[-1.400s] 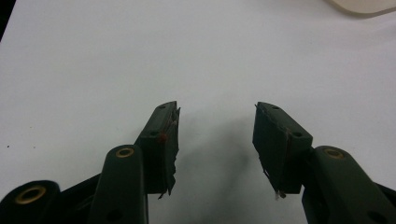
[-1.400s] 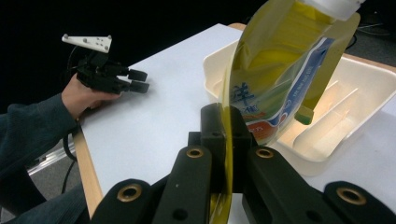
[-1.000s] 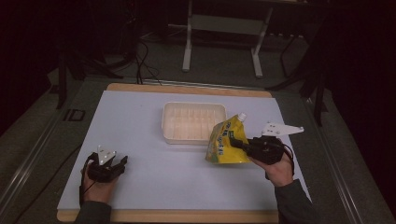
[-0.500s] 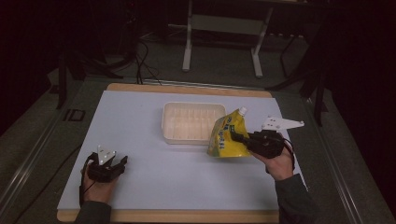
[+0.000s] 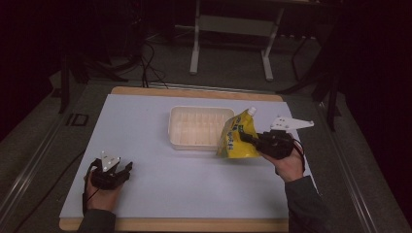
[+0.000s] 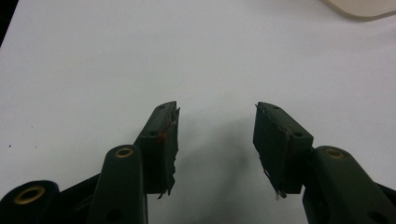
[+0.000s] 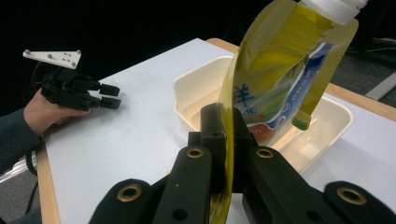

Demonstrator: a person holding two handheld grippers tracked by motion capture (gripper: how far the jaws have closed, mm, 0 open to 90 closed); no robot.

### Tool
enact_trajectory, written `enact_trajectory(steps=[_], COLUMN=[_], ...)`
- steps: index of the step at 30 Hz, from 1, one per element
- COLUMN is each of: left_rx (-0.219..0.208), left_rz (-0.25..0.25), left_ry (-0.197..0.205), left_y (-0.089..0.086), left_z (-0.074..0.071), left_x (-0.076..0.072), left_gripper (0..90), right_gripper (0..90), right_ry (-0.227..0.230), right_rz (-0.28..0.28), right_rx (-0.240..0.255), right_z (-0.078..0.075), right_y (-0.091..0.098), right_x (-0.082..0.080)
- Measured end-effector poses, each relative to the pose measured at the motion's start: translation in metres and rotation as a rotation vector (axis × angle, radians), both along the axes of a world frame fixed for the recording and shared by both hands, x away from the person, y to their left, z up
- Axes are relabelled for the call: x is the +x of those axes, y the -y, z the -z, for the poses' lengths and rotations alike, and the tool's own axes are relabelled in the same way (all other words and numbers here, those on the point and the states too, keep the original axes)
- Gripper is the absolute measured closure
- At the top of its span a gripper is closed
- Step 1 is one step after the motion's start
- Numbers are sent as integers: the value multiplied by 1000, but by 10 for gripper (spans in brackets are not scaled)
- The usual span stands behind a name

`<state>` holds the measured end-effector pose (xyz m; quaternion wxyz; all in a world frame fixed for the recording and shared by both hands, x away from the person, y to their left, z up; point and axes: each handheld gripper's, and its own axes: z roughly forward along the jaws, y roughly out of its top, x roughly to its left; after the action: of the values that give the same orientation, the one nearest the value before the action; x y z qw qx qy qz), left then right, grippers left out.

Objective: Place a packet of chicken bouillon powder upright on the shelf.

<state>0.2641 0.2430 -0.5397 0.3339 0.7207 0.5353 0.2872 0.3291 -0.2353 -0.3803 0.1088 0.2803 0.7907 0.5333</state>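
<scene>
A yellow spouted pouch [image 5: 237,137] with a white cap hangs beside the right end of a cream plastic tray [image 5: 200,127]. My right gripper [image 5: 244,138] is shut on the pouch's edge; in the right gripper view the pouch [image 7: 280,74] rises from between the jaws, over the tray [image 7: 205,88]. My left gripper [image 5: 125,170] rests near the table's front left, open, with nothing between its fingers [image 6: 168,135]. The left gripper [image 7: 109,96] also appears far off in the right gripper view.
A white mat [image 5: 160,179] covers a wooden tabletop. Behind the table stands a metal frame [image 5: 233,43] on a dark floor with cables. The tray's corner [image 6: 364,7] peeks into the left gripper view.
The right gripper has carried the pouch slightly up and toward the tray's right end. The left gripper has not moved.
</scene>
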Motion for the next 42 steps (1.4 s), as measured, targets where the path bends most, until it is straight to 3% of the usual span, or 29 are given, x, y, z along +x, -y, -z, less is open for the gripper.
enact_trajectory(steps=[42], left_rx=[1], left_rz=[1], left_ry=[1], left_y=[0], left_z=[0], left_x=[0], left_gripper=[495], right_gripper=[900], right_ry=[44], right_rz=[12], right_rx=[-26], right_z=[-15], right_y=[-15], right_x=[20])
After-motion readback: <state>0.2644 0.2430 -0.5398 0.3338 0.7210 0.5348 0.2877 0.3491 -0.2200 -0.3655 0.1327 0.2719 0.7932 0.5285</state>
